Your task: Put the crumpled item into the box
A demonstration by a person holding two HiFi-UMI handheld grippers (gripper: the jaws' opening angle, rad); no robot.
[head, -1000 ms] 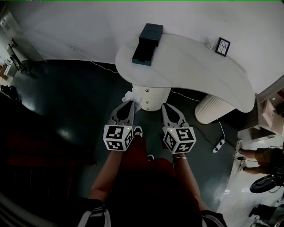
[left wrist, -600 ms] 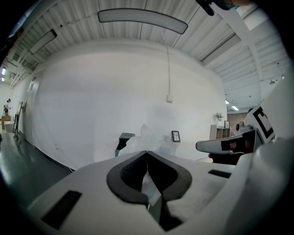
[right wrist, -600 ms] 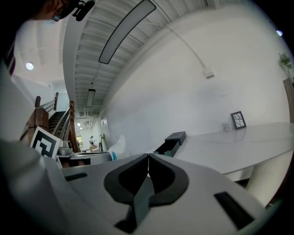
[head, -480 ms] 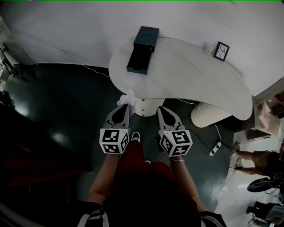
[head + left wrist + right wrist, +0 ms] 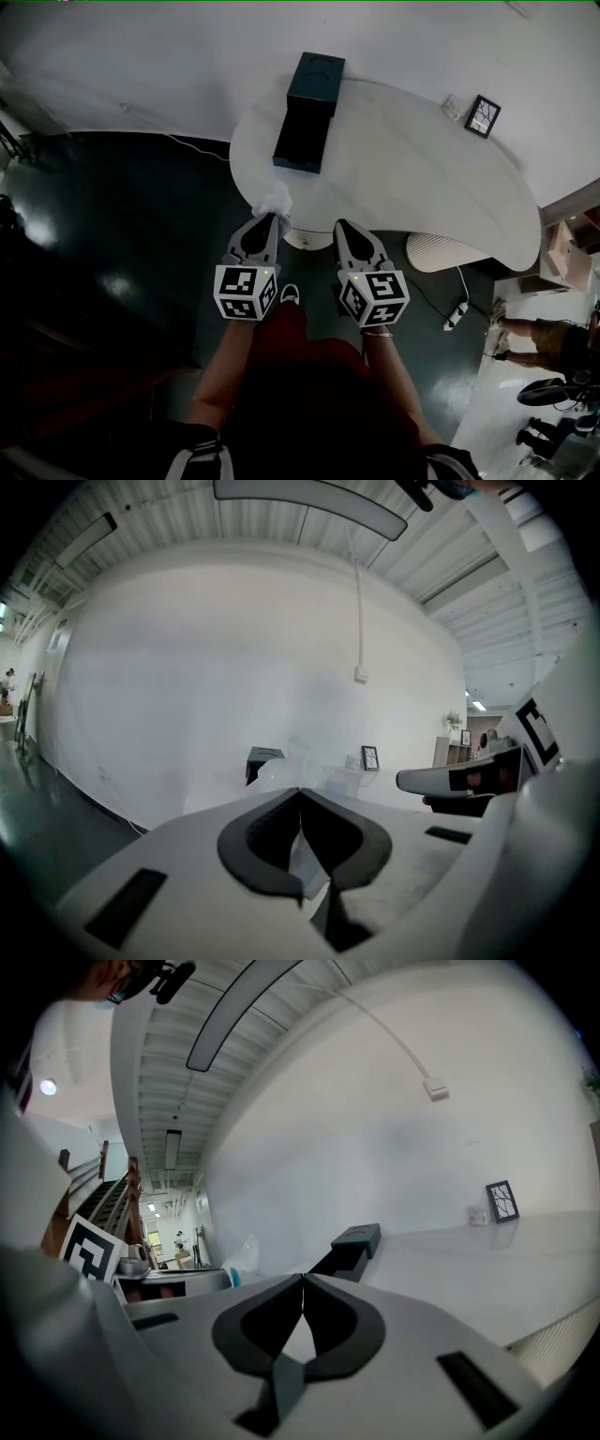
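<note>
Pinching one crumpled item (image 5: 277,198), left tool (image 5: 269,218); right tool (image 5: 343,226) pressed together; one box (image 5: 304,133).

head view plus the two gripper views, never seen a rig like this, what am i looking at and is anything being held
There is no robot here. A person holds a two-jaw gripper in each hand. The head view comes from a camera on the person's head, looking down. The other two views come from cameras riding on the grippers, each looking along its own jaws. The left gripper is shut on a crumpled whitish item, near the edge of a white table. The right gripper is shut with nothing in it. On the table are a dark box and a small framed picture.
</note>
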